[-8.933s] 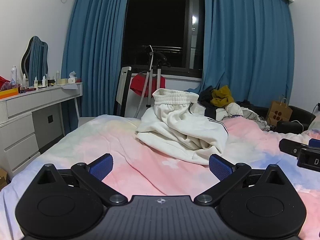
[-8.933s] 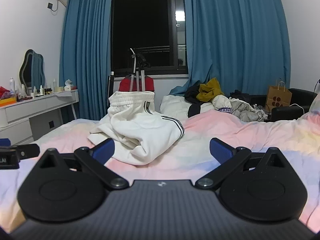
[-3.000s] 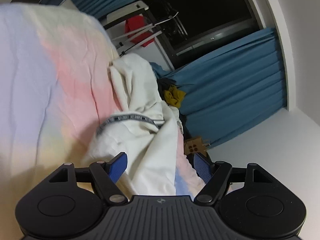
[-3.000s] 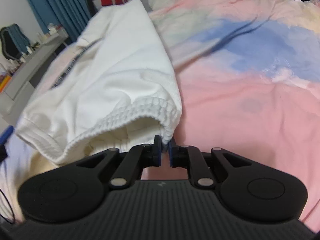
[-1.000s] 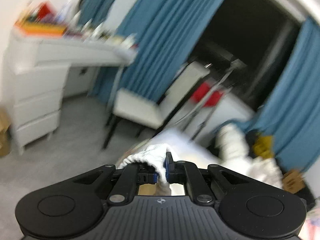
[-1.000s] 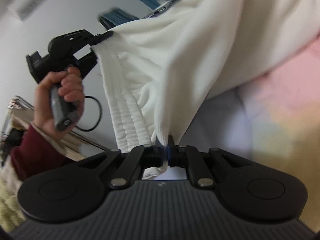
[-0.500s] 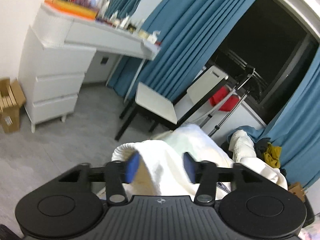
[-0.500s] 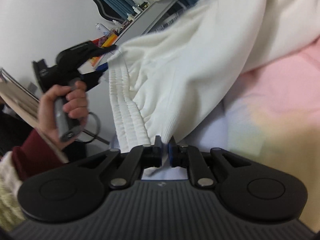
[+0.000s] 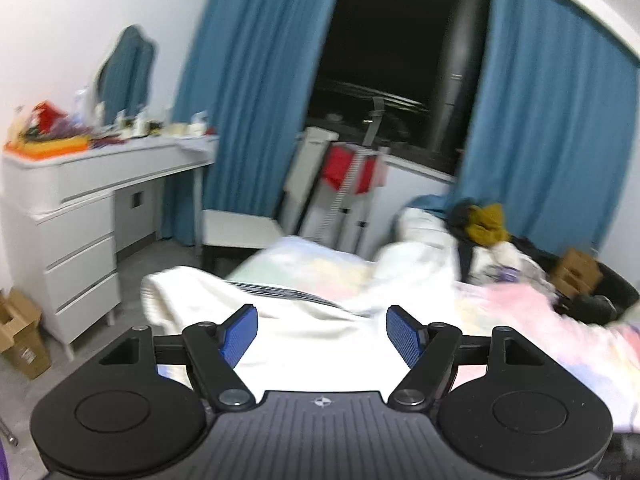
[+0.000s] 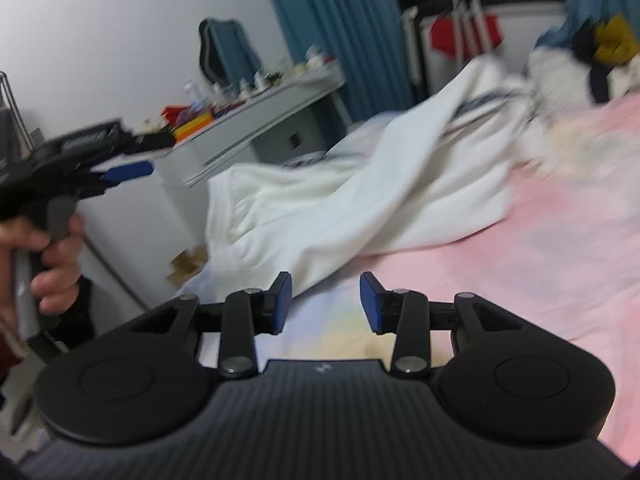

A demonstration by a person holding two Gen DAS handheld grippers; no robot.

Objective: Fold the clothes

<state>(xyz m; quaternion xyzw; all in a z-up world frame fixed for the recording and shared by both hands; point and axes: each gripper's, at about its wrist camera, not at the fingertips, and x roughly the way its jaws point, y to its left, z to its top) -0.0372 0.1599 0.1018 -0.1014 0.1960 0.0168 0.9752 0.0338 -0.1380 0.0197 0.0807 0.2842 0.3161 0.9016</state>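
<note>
White trousers with a dark side stripe (image 9: 288, 320) lie spread across the near left part of the bed, their ribbed waistband hanging at the bed's edge (image 10: 340, 208). My left gripper (image 9: 322, 334) hovers just above them, its jaws opening, with nothing pressed between the blue pads. My right gripper (image 10: 325, 304) sits over the pastel bed cover (image 10: 540, 248) just short of the trousers, its jaws also opening and empty. In the right wrist view a hand (image 10: 56, 256) holds the left gripper at the far left, blurred.
A white dresser (image 9: 80, 216) with clutter on top stands left of the bed, with a white chair (image 9: 240, 228) and a cardboard box (image 9: 20, 340) near it. A pile of other clothes (image 9: 480, 228) lies at the bed's far end. Blue curtains frame a dark window.
Both grippers have let go of the trousers' waistband and opened. Both have pulled back and risen, and the trousers have dropped flat onto the bed.
</note>
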